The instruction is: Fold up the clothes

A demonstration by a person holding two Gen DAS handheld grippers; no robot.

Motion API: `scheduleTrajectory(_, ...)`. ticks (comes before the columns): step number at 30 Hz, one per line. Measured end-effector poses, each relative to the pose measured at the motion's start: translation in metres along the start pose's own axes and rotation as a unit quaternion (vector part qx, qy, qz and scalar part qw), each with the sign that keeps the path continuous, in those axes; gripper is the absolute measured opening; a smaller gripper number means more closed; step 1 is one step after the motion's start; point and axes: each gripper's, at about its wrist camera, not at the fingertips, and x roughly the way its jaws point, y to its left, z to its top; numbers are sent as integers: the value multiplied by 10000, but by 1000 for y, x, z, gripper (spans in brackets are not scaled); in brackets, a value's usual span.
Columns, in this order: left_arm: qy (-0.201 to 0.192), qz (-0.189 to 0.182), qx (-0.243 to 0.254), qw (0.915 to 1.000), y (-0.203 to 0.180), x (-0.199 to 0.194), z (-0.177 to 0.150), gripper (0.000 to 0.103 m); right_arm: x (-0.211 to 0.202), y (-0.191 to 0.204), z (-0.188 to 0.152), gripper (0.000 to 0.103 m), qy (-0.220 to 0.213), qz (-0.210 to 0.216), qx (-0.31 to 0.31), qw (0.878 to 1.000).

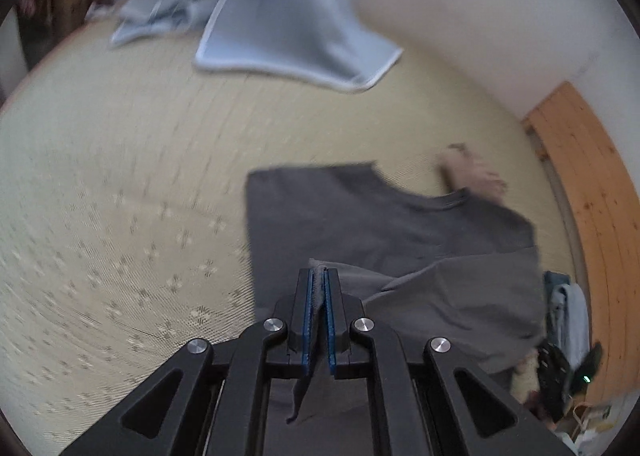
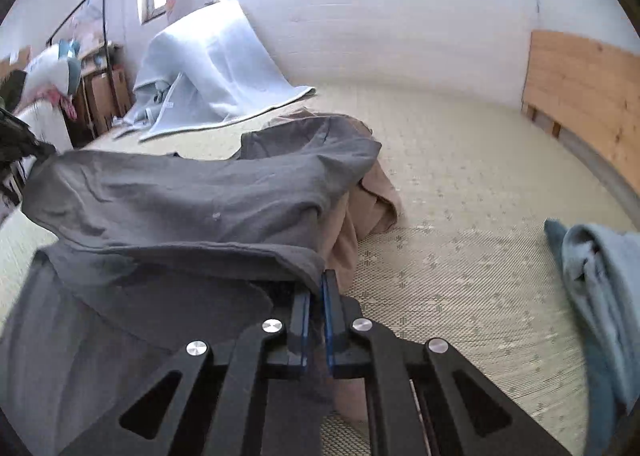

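Left gripper (image 1: 319,276) fingers clamped on grey shirt (image 1: 360,216) hem, lower centre — right gripper (image 2: 318,284) fingers pinch same shirt (image 2: 180,196); mat (image 2: 460,176) beneath

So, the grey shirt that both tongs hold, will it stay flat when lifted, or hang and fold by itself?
The grey shirt will probably hang limp: it already sags and creases between the left tongs and right tongs. It seems light, since thin pinches of an edge carry it. Free parts will likely drape onto the woven mat.
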Motion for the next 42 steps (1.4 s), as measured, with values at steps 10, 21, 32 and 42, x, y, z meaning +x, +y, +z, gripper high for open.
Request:
scheduleTrajectory(10,-356,-93,-448,9983,37,10,-46,82,-13,0,-4,8,32,-133,-122,9998)
scheduleTrajectory(21,-457,-666,48,9967,25,-22,-135,82,-34,-24,-8,23,204,115,36,9997)
scheduleTrajectory(32,-231,-1222,-55,9922,8,8,-134,81,-10,24,-6,23,325,-372,-1318,9900)
scheduleTrajectory(42,-118,-1121,-79,9936,6,23,-130,76,-45,25,-7,7,1411,560,-2573,9543)
